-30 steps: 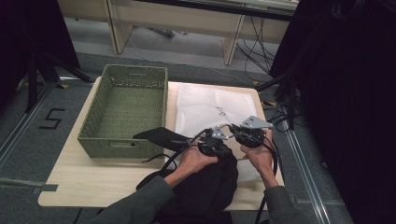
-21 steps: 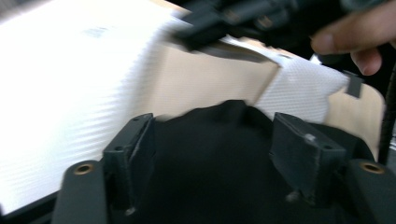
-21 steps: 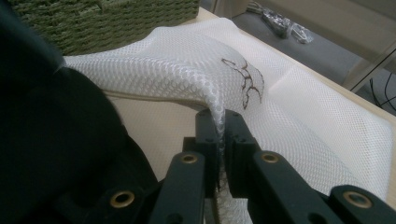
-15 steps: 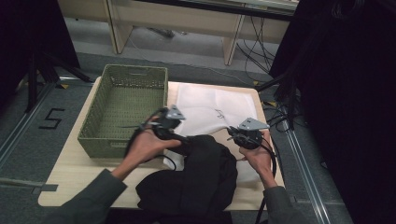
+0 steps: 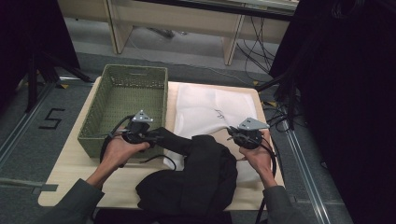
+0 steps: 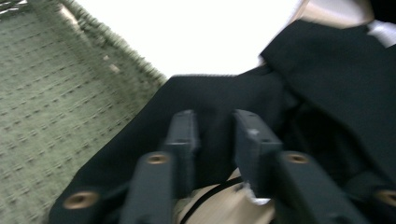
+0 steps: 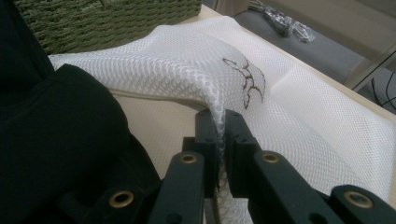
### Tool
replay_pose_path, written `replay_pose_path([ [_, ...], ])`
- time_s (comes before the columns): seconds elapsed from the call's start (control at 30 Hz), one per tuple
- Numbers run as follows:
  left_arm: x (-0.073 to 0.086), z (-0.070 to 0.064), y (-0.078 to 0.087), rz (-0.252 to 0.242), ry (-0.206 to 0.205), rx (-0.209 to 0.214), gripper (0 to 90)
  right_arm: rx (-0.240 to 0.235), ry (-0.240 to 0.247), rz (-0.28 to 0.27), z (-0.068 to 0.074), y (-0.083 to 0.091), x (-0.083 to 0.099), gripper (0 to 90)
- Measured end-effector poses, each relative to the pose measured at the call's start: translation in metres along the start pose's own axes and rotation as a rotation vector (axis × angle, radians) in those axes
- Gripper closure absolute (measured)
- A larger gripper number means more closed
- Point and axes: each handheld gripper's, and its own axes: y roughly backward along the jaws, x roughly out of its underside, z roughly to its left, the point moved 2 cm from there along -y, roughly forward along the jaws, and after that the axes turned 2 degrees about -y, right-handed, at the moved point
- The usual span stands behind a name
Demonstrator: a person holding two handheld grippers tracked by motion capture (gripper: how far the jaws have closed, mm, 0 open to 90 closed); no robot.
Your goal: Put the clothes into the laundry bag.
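Leftward swings the left gripper [image 5: 156, 138], jaws clamped on the black garment [image 5: 196, 182] beside the green basket [image 5: 122, 95], while the right gripper [image 7: 219, 140] pinches the white mesh bag [image 7: 299, 121] on the table.

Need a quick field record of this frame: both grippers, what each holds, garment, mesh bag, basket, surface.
left gripper: shut on black garment, next to the basket's near right corner
right gripper: shut on an edge of the white mesh bag, lifting a fold of it
black garment: bunched on the table's near edge, between the two hands, partly over the bag
white mesh bag: spread flat right of the basket, dark mark near its middle
green woven basket: on the table's left half, nothing seen inside
table: light wood
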Motion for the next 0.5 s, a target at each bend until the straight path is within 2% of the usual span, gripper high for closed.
replay_pose_path([
  [0.03, -0.002, -0.002, 0.001, -0.002, -0.026, -0.011, 84.5, -0.003, 0.002, -0.001, 0.000, 0.000, 0.000, 85.8],
  [0.07, -0.005, -0.004, 0.001, 0.019, -0.062, -0.007, 87.3, -0.004, 0.002, -0.003, 0.000, 0.000, 0.000, 85.8],
  [0.13, -0.009, -0.007, 0.001, 0.015, -0.075, -0.030, 88.3, 0.001, 0.004, -0.002, 0.000, 0.000, 0.000, 85.8],
  [0.2, -0.017, -0.011, 0.004, -0.047, -0.058, -0.027, 88.4, -0.003, 0.003, -0.004, 0.000, 0.000, 0.000, 85.8],
  [0.23, -0.023, -0.016, 0.008, -0.075, -0.063, -0.017, 88.3, -0.003, 0.003, -0.003, 0.000, 0.000, 0.000, 85.9],
  [0.3, -0.037, -0.032, 0.015, -0.158, -0.062, 0.030, 88.3, -0.002, 0.004, -0.008, -0.001, -0.001, 0.000, 85.8],
  [0.37, -0.052, -0.055, 0.020, -0.196, -0.106, 0.079, 88.3, 0.015, 0.022, -0.019, -0.002, -0.001, -0.001, 85.8],
  [0.4, -0.058, -0.068, 0.021, -0.222, -0.118, 0.119, 88.2, 0.017, 0.021, -0.017, -0.002, -0.001, -0.001, 85.8],
  [0.43, -0.064, -0.082, 0.020, -0.240, -0.125, 0.164, 88.2, 0.017, 0.018, -0.019, -0.002, -0.001, -0.001, 85.9],
  [0.5, -0.074, -0.112, 0.015, -0.236, -0.185, 0.238, 88.1, 0.013, 0.012, -0.018, -0.002, -0.001, -0.001, 85.8],
])
